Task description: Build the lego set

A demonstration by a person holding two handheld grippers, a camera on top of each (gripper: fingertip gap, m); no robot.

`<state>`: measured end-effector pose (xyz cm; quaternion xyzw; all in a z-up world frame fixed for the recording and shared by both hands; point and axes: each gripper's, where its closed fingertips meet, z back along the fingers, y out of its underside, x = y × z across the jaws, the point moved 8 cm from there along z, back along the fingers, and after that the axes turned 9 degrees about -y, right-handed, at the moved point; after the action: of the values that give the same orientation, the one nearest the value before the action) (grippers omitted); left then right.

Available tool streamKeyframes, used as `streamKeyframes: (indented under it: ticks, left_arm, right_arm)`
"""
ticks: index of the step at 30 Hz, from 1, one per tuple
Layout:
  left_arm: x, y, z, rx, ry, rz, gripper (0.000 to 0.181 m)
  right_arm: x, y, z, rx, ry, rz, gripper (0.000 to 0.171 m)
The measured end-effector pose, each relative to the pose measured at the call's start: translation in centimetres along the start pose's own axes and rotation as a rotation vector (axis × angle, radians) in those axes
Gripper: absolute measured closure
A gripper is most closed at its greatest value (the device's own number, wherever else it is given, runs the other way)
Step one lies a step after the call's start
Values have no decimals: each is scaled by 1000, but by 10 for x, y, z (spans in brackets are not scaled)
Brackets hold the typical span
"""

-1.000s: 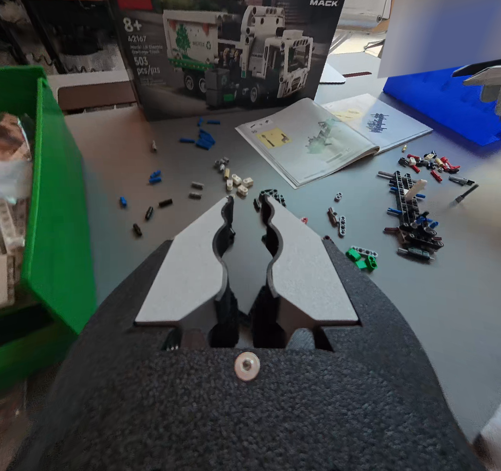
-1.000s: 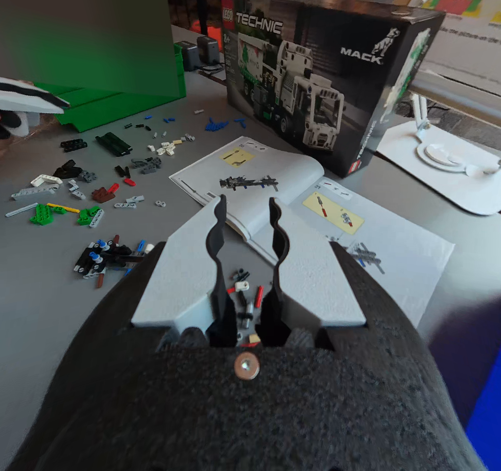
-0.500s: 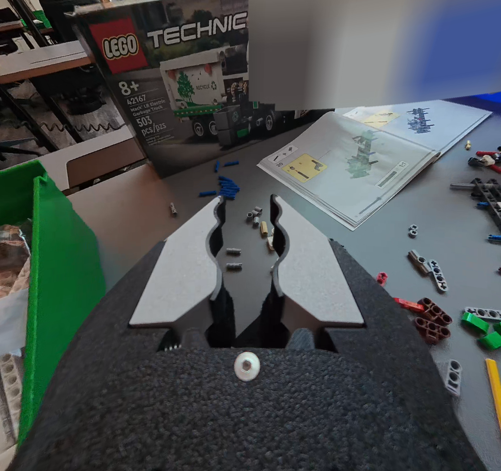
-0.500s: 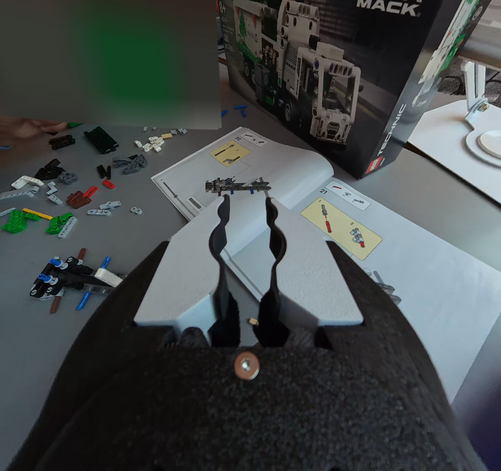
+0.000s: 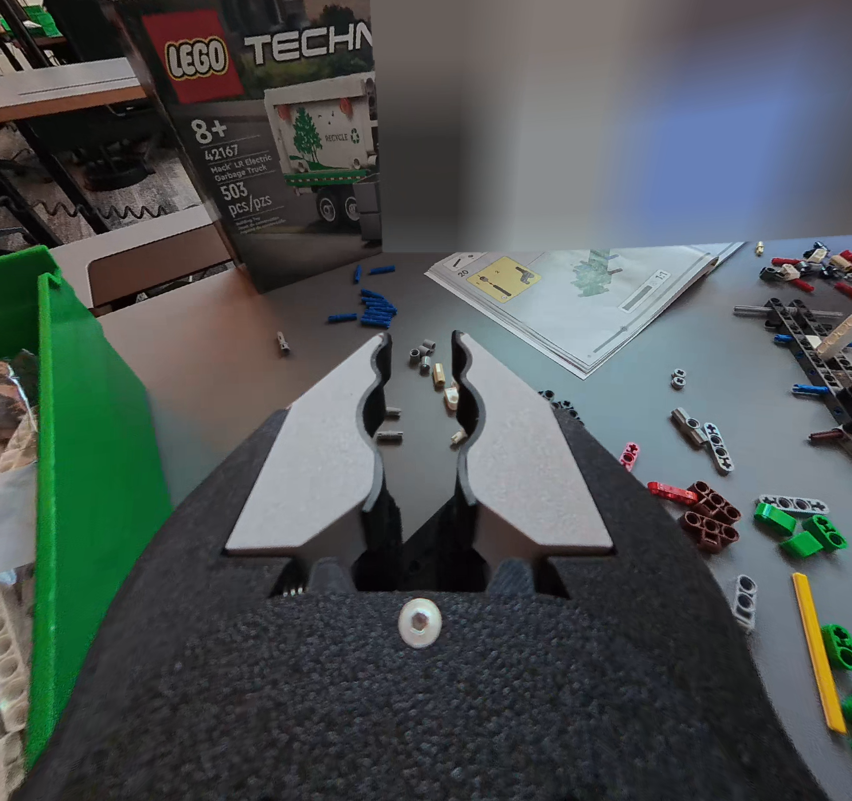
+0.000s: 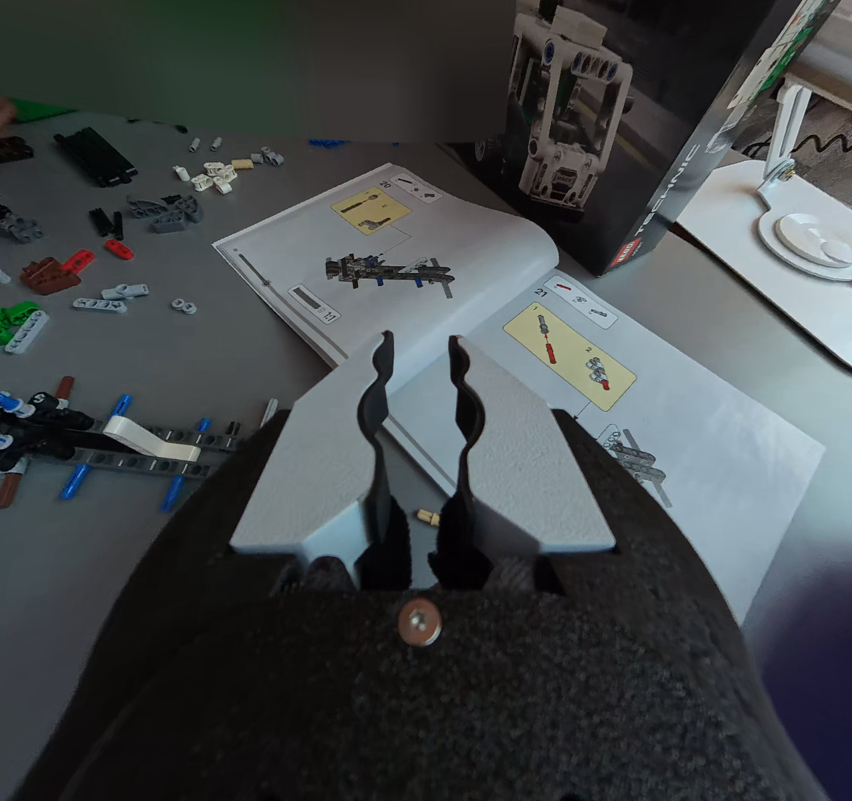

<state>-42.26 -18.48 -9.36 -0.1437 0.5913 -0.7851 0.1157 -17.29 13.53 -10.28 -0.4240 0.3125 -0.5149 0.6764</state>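
Note:
My left gripper [image 5: 420, 341] is open and empty, low over the grey table, with small grey, tan and white connector pieces [image 5: 435, 371] lying between and just beyond its fingertips. A pile of blue pins [image 5: 375, 306] lies farther ahead. My right gripper [image 6: 420, 341] is open and empty above the open instruction booklet [image 6: 461, 281]. The part-built dark chassis with a white beam [image 6: 138, 444] lies to its left; it also shows in the left wrist view [image 5: 811, 341]. A small tan pin [image 6: 428, 517] lies under the right gripper.
The set's box [image 5: 276, 133] stands upright at the back; it also shows in the right wrist view [image 6: 622, 87]. A green bin [image 5: 87, 456] holding bags stands at the left. Loose red, brown, green, grey and yellow pieces [image 5: 719, 511] lie at right. A white stand base [image 6: 793, 235] sits far right. The grippers' ends are close to 30 cm from one another. My right gripper's tips are some 9 cm from the small tan pin [image 6: 428, 517].
Both grippers have moved forward and lower towards the table. The left one now hovers over the small connector pieces; the right one has come closer over the booklet. Both stay open.

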Motion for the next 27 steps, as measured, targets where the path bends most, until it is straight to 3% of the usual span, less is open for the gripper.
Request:
streamKeyframes:
  ticks: [27]
  left_arm:
    - [-5,4,-4,36,6,-26,158]
  right_arm:
    - [3,9,-10,58,-40,-3,151]
